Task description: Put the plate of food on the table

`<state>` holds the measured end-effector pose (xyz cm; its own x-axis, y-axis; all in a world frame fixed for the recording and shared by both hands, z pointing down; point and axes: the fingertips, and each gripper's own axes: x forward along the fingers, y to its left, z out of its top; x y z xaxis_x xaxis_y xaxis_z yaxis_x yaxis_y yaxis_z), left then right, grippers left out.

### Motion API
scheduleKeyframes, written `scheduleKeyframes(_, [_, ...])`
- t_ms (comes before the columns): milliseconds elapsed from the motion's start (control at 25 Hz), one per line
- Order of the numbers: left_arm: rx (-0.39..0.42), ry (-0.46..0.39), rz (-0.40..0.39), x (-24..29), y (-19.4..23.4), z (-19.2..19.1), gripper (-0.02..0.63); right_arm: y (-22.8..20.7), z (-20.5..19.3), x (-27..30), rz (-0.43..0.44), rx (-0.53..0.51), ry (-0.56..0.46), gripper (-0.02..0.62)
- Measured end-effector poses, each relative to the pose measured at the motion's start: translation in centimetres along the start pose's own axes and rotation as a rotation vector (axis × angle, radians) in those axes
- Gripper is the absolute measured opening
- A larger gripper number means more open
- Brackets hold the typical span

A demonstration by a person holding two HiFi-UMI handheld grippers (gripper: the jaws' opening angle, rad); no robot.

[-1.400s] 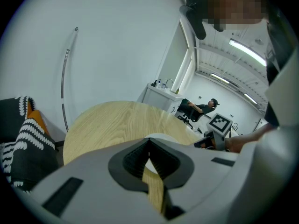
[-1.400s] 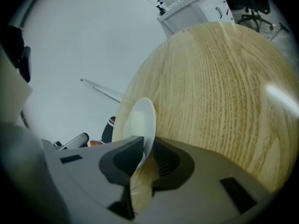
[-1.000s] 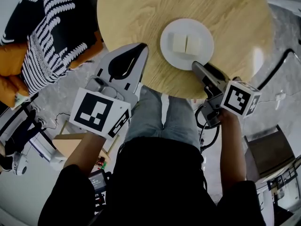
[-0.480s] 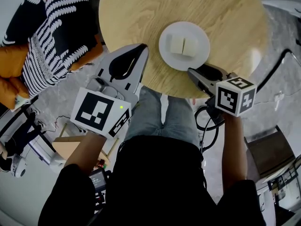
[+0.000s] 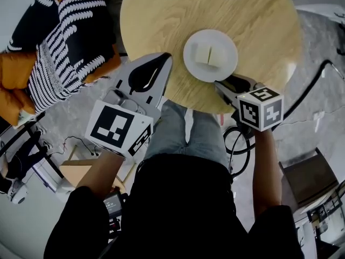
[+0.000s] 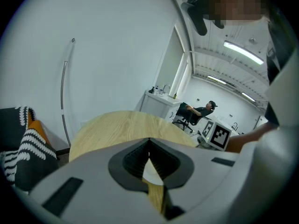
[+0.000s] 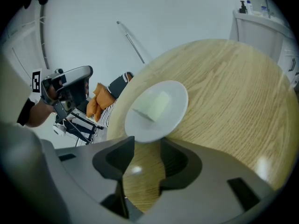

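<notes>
A white plate (image 5: pixel 227 52) with two pale food pieces (image 5: pixel 210 54) rests on the round wooden table (image 5: pixel 172 15), close to its near edge. In the right gripper view the plate (image 7: pixel 145 127) and its food (image 7: pixel 154 105) lie just ahead of my right gripper (image 7: pixel 147 143). That gripper (image 5: pixel 219 83) is open, its jaws have just been opening, and nothing is pressed between them; the plate's rim sits at the fingertips. My left gripper (image 5: pixel 165 56) hovers at the table's left edge, shut and empty. Its tips (image 6: pixel 149 140) meet over the table (image 6: pixel 117 125).
A black-and-white striped cushion (image 5: pixel 70 36) and an orange one (image 5: pixel 13 74) lie to the left of the table. Cables (image 5: pixel 237 144) run on the floor by the person's legs (image 5: pixel 188 134). A seated person (image 6: pixel 198 110) and a counter show far behind.
My right gripper has rolled about its own axis, so its marker cube shows a different face, and it sits slightly further back at the plate's rim. The left gripper has stayed put.
</notes>
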<state>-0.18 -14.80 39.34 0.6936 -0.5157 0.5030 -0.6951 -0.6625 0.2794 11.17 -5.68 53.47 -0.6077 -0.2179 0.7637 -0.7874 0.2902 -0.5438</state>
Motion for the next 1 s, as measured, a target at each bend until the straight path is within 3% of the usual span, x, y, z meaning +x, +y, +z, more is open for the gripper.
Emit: scheduleKeyframes(1000, [0.041, -0.055, -0.007, -1.6, -1.3, 3.7, 0.008, -0.7, 0.3, 0.3, -0.077, 0.023, 0.024, 0.146])
